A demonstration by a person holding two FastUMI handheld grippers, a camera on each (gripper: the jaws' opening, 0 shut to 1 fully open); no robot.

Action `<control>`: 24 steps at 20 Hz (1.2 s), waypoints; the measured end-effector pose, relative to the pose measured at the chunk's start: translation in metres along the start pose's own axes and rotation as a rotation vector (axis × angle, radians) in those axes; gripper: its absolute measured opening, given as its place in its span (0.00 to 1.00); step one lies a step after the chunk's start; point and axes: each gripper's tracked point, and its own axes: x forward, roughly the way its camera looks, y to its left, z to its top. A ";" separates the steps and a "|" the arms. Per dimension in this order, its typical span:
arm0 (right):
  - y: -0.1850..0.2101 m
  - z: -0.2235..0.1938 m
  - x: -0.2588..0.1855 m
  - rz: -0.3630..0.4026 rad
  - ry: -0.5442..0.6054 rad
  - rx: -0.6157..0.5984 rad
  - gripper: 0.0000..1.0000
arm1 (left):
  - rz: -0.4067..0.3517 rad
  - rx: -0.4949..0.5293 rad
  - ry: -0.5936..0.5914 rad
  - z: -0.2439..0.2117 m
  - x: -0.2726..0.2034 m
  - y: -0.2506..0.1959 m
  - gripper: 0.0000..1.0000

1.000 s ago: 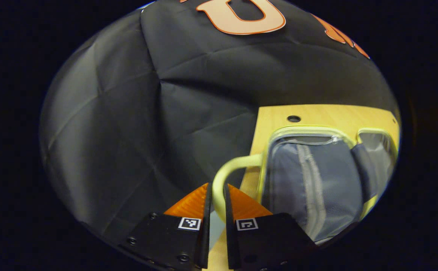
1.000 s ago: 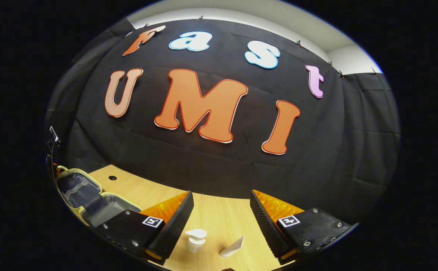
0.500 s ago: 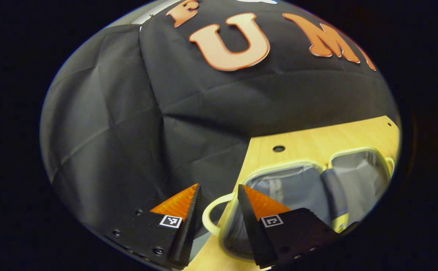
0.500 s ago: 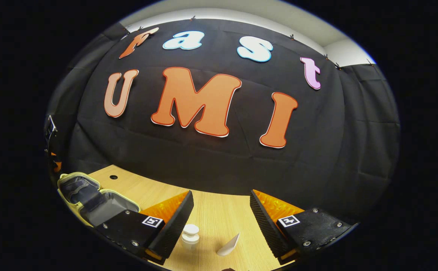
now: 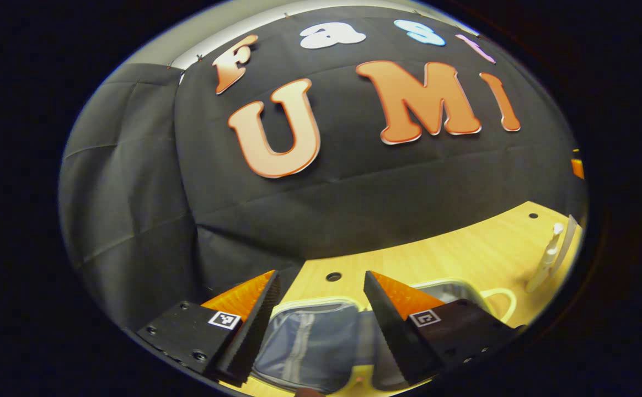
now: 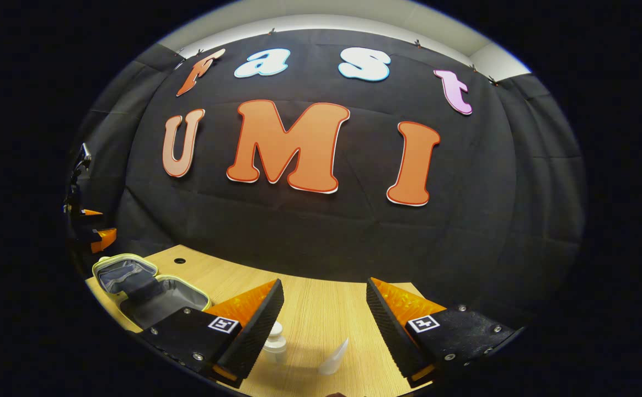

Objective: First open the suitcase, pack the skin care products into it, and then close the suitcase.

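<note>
Suitcase [image 5: 321,342], one, small, pale yellow trim with grey lining: lying open on the tabletop [image 5: 437,259], both halves flat, showing at the bottom centre of the left gripper view directly below the left tool [image 5: 321,286]. Its looped handle [image 5: 500,300] is sitting at lower right of that view.

Left tool: fingers standing spread, pinching nothing, hovering above the open halves. One second ago it was pressed together on the handle loop; it has since let go, widened and risen away.

Right tool [image 6: 325,295]: fingers standing spread, holding nothing, at the bottom of the right gripper view. Its spread is matching the earlier frames.

Skin care products, two counted: one white pump bottle [image 6: 275,344] standing just beside the left finger, one white tube [image 6: 336,357] leaning between the fingers, both on the tabletop, low in the frame.

The suitcase is also appearing at lower left of the right gripper view, well apart from the products.
</note>
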 end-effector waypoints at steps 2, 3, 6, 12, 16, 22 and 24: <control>-0.008 -0.014 -0.002 0.004 0.019 0.012 0.96 | -0.050 -0.015 -0.018 0.013 -0.007 -0.039 0.98; -0.010 -0.022 -0.002 0.011 0.035 0.012 0.96 | -0.080 -0.027 -0.023 0.016 -0.010 -0.060 0.98; -0.018 -0.048 -0.004 0.022 0.081 0.001 0.96 | -0.179 -0.053 -0.024 0.021 -0.021 -0.120 0.98; -0.025 -0.080 -0.007 0.055 0.146 -0.012 0.96 | -0.405 0.000 -0.028 0.024 -0.040 -0.243 0.98; -0.032 -0.095 -0.011 0.067 0.169 -0.007 0.96 | -0.538 0.014 -0.005 0.005 -0.055 -0.315 0.98; -0.034 -0.139 -0.020 0.095 0.257 -0.013 0.96 | -0.654 0.049 0.088 -0.044 -0.056 -0.397 0.99; -0.037 -0.150 -0.017 0.095 0.273 -0.002 0.96 | -0.671 0.047 0.124 -0.061 -0.052 -0.412 0.98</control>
